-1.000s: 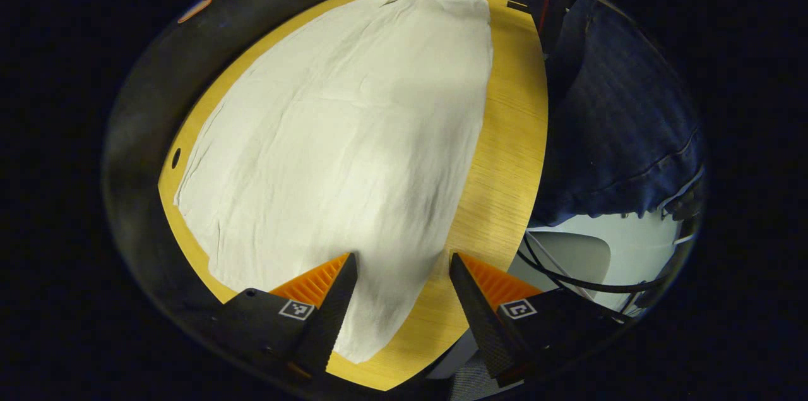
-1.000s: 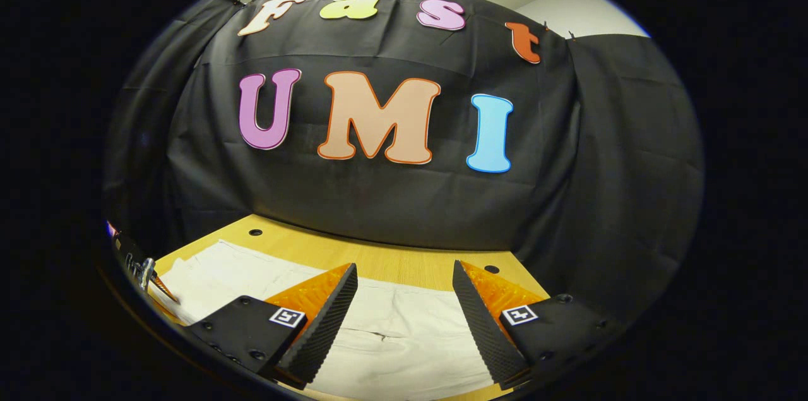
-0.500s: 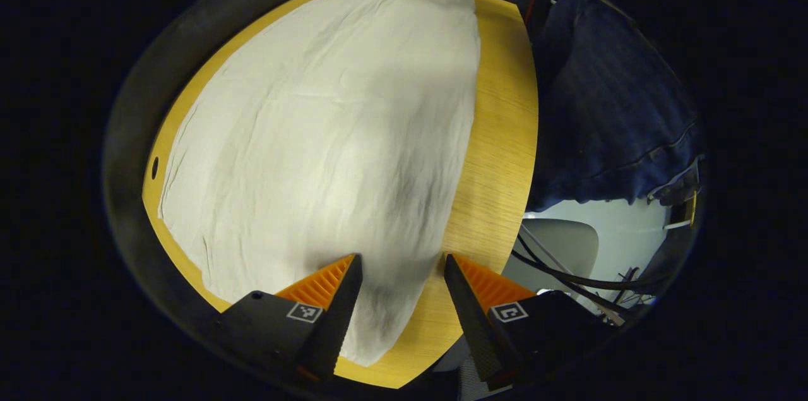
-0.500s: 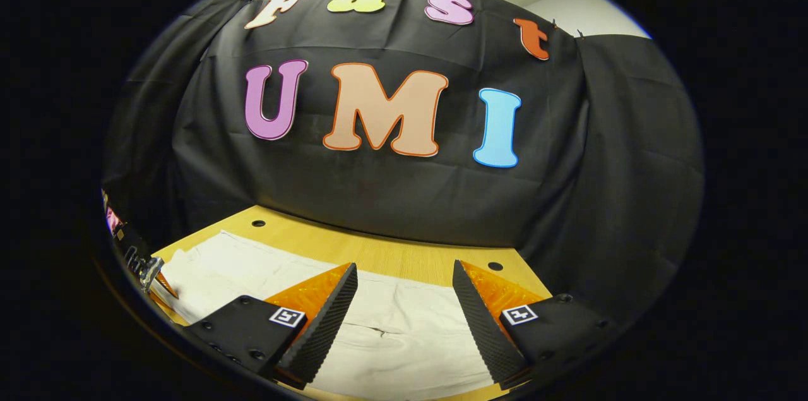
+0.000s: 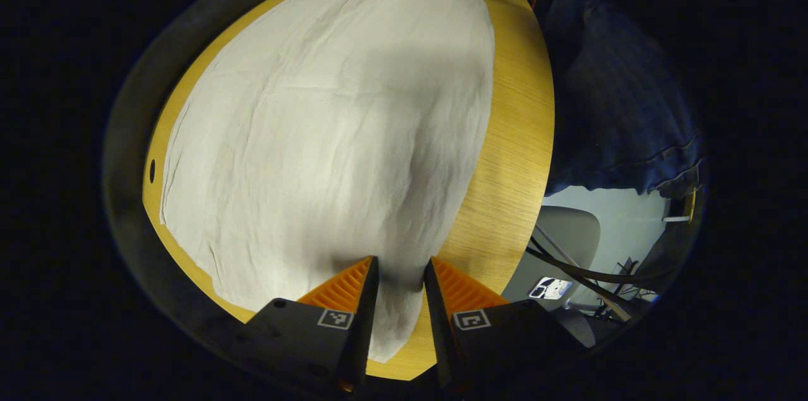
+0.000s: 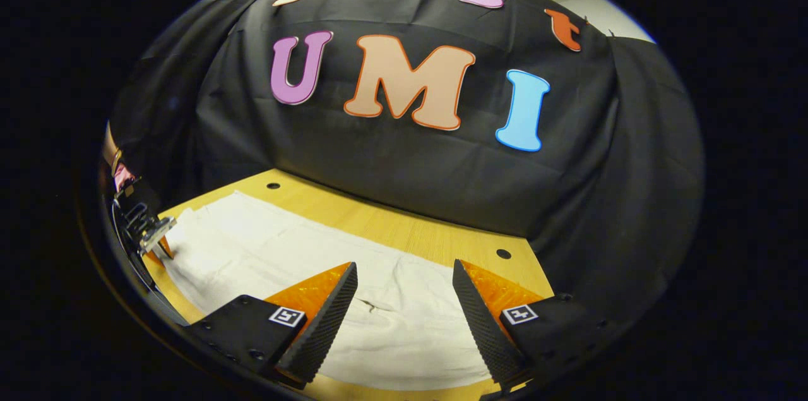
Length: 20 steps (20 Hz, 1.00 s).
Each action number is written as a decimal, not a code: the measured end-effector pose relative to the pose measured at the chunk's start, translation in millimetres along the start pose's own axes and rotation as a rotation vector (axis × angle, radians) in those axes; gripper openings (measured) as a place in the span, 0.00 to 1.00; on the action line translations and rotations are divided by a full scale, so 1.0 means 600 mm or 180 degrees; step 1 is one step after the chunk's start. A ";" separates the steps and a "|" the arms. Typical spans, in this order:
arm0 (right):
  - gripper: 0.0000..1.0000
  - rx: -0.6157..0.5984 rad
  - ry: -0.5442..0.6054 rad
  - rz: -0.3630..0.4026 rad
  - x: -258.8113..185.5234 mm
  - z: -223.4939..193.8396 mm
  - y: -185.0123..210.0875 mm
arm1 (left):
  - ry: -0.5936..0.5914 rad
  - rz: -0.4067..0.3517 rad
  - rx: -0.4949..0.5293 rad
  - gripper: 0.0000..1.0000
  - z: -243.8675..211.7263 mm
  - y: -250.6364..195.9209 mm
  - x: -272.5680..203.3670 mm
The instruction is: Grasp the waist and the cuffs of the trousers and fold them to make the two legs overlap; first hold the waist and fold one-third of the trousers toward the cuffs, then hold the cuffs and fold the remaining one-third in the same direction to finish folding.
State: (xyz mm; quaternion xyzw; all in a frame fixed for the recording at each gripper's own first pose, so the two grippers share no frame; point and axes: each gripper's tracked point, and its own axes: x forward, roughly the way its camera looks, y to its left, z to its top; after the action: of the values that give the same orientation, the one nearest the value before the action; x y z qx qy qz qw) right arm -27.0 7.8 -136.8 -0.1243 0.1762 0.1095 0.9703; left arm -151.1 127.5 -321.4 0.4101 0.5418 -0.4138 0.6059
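Hovering low over the near end of the cream, wrinkled cloth trousers (image 5: 328,123), the left gripper (image 5: 401,275) has its fingers drawn close, a narrow gap between them with a fold of the cloth in it; whether they press on it I cannot tell. The trousers lie spread flat along the light wooden desk (image 5: 514,136), covering most of it up to the far edge. The right gripper (image 6: 404,290) hangs above the trousers (image 6: 391,319) with its fingers wide apart, holding nothing. Beyond them the desk (image 6: 404,230) runs to the black cloth wall (image 6: 410,180).
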 end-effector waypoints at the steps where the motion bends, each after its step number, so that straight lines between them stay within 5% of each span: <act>1: 0.98 -0.0042 0.0057 0.0072 0.002 -0.011 -0.002 | 0.0007 0.0015 -0.0015 0.37 0.001 0.005 0.000; 5: 0.97 -0.0347 0.0329 0.0288 0.009 -0.076 -0.026 | 0.0027 0.0105 -0.0048 0.00 0.002 0.024 0.001; 20: 0.98 -0.1926 0.1949 0.1473 -0.038 -0.389 -0.173 | 0.0072 0.0231 -0.0188 0.00 0.004 0.027 0.007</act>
State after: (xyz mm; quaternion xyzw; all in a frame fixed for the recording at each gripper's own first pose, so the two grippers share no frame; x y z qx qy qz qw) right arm -94.7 -159.3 -318.8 -0.3848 0.4368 0.3270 0.7445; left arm -134.8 130.2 -324.6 0.4161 0.5453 -0.3708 0.6262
